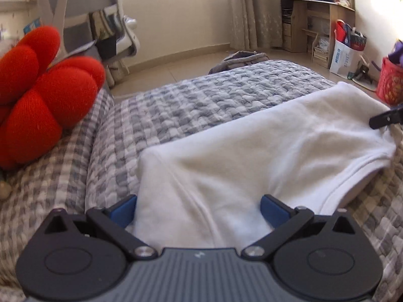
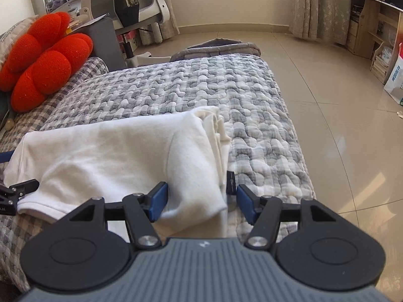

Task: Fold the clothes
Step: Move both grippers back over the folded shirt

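A white garment (image 1: 239,156) lies folded lengthwise on the grey and white quilted bedspread (image 1: 201,95). My left gripper (image 1: 199,206) stands open over the garment's near end, with cloth lying between its blue pads (image 1: 123,211). My right gripper (image 2: 201,196) is open too. The garment's bunched end (image 2: 196,176) sits between its blue pads (image 2: 158,201), and a gap shows at the right-hand pad. Each gripper shows at the edge of the other's view: a finger of the right gripper (image 1: 385,118) and the left gripper (image 2: 15,193).
A red flower-shaped cushion (image 1: 37,93) rests on the checked pillow at the left. Behind it stands a white office chair (image 2: 141,2). A grey pile of cloth (image 2: 219,47) lies at the bed's far end. Tiled floor (image 2: 340,113), a red basket (image 1: 390,85) and wooden shelves (image 1: 317,20) lie to the right.
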`<state>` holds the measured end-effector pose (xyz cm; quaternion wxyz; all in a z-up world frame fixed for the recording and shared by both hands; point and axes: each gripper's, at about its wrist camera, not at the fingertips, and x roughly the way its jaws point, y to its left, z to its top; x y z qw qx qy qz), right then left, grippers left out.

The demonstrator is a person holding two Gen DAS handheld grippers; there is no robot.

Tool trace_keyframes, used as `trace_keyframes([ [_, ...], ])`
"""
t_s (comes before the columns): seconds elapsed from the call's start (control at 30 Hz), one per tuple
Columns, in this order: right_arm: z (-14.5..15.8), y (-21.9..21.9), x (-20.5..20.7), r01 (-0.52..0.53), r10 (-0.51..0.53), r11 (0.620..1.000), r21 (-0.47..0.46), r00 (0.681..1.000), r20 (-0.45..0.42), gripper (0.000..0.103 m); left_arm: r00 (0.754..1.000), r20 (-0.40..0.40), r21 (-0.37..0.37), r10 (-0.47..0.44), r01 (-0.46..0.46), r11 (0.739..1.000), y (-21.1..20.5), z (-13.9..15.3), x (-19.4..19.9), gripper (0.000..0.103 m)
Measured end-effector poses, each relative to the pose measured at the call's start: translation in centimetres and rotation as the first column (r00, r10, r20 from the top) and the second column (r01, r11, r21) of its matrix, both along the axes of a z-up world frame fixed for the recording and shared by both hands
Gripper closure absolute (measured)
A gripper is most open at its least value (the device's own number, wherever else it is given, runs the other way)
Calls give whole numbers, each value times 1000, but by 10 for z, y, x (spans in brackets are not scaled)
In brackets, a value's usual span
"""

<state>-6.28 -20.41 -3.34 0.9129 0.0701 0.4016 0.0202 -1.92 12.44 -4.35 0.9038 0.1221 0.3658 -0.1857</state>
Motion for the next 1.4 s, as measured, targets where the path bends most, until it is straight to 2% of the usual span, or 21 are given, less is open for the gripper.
trace_keyframes([
  [0.1, 15, -1, -10, -19, 19, 1000, 1, 999, 27, 41, 996, -55, -81, 64, -69, 994, 21, 11, 4, 1],
  [0.23, 40, 13, -7, -71, 71, 997, -7, 989, 129, 41, 992, 126, -107, 20, -6, 994, 11, 39, -10, 1],
  [0.3, 45, 23, 3, -99, 100, 995, -16, 981, 163, 41, 984, 176, -129, -28, 51, 990, -4, 50, -9, 5],
  [0.37, 42, 34, 16, -126, 130, 991, -32, 976, 177, 41, 981, 177, -136, -78, 103, 985, -20, 52, -2, 9],
  [0.43, 34, 39, 28, -158, 160, 987, -24, 971, 179, 46, 976, 176, -130, -127, 151, 980, -32, 44, 6, 16],
  [0.5, 22, 41, 39, -167, 168, 986, -22, 972, 164, 47, 974, 157, -112, -164, 183, 977, -40, 30, 12, 17],
  [0.57, 8, 37, 47, -156, 159, 987, -36, 979, 129, 52, 977, 116, -87, -176, 187, 979, -41, 10, 18, 18],
  [0.63, -4, 32, 51, -150, 156, 987, -56, 982, 111, 73, 980, 98, -92, -175, 185, 978, -35, -8, 20, 19],
  [0.67, -7, 29, 49, -155, 161, 986, -60, 980, 115, 74, 979, 115, -151, -167, 183, 971, -24, -12, 18, 19],
  [0.7, -9, 27, 48, -158, 164, 985, -63, 980, 115, 74, 981, 109, -179, -159, 176, 968, -19, -12, 17, 19],
  [0.77, -3, 30, 46, -155, 162, 984, -83, 982, 97, 74, 982, 106, -160, -158, 174, 972, -21, -8, 15, 20],
  [0.87, 7, 42, 38, -176, 187, 979, -104, 977, 99, 63, 980, 117, -162, -164, 181, 970, -25, 4, 8, 23],
  [0.9, 9, 48, 33, -209, 217, 974, -90, 971, 103, 63, 978, 122, -172, -170, 190, 967, -26, 9, 6, 24],
  [0.97, 13, 60, 24, -273, 278, 960, -63, 954, 112, 61, 965, 130, -227, -228, 253, 940, -29, 14, -1, 24],
  [1.0, 14, 66, 21, -304, 309, 951, -57, 945, 110, 60, 958, 121, -232, -259, 281, 931, -34, 14, -3, 24],
  [1.13, -6, 85, 13, -380, 387, 914, -144, 922, 23, 60, 951, 60, -149, -303, 308, 940, -41, -5, -7, 25],
  [1.2, -9, 76, 6, -385, 393, 911, -149, 919, 32, 59, 948, 79, -162, -307, 316, 935, -26, -10, -14, 25],
  [1.4, -4, 32, -11, -323, 323, 947, -2, 946, 14, 59, 960, 73, -236, -271, 281, 930, 24, -10, -36, 25],
])
